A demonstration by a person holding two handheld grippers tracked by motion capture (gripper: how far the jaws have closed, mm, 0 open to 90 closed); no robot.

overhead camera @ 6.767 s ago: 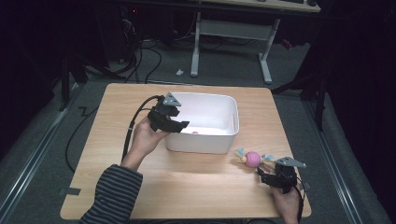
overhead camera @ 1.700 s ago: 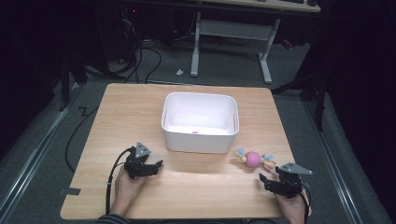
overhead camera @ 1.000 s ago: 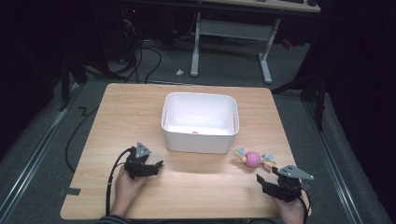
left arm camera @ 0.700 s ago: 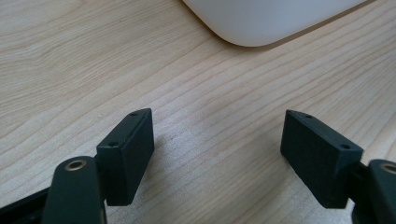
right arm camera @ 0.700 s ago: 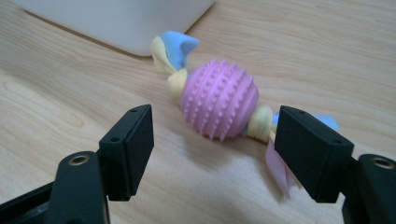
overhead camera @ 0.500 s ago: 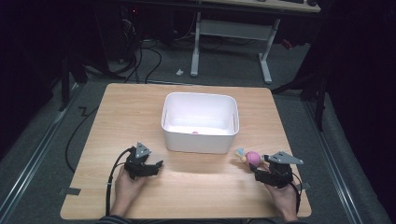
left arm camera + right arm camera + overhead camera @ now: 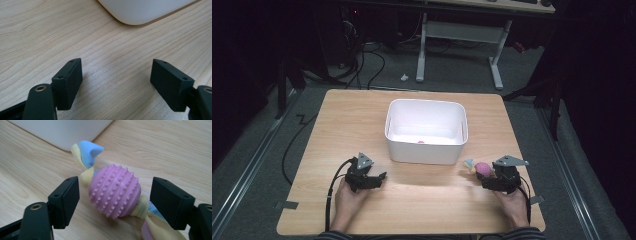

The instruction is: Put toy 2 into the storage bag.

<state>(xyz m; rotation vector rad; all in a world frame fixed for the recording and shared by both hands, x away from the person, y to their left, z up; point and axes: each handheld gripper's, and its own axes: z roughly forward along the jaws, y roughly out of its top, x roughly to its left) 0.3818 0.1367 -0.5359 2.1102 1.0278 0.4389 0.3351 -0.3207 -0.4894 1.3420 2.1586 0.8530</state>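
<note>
Pale wooden table (image 7: 422, 200) carries a white bin (image 7: 426, 131) beyond both grippers. Left gripper (image 7: 116, 82) gapes empty. Right gripper (image 7: 113, 200), jaws just widened, straddles the knobbly pink toy (image 7: 114, 194) untouched; closing off-centre might squirt it sideways.

Each claw is black, with two flat rectangular jaws that carry small screw holes on their upper edge. Behind each jaw sits a rounded arm with a brass-coloured rivet. A grey three-cornered plate tops the left claw (image 7: 371, 181) and the right claw (image 7: 490, 181). A black cable trails behind each. The sleeves are dark with thin stripes.
</note>
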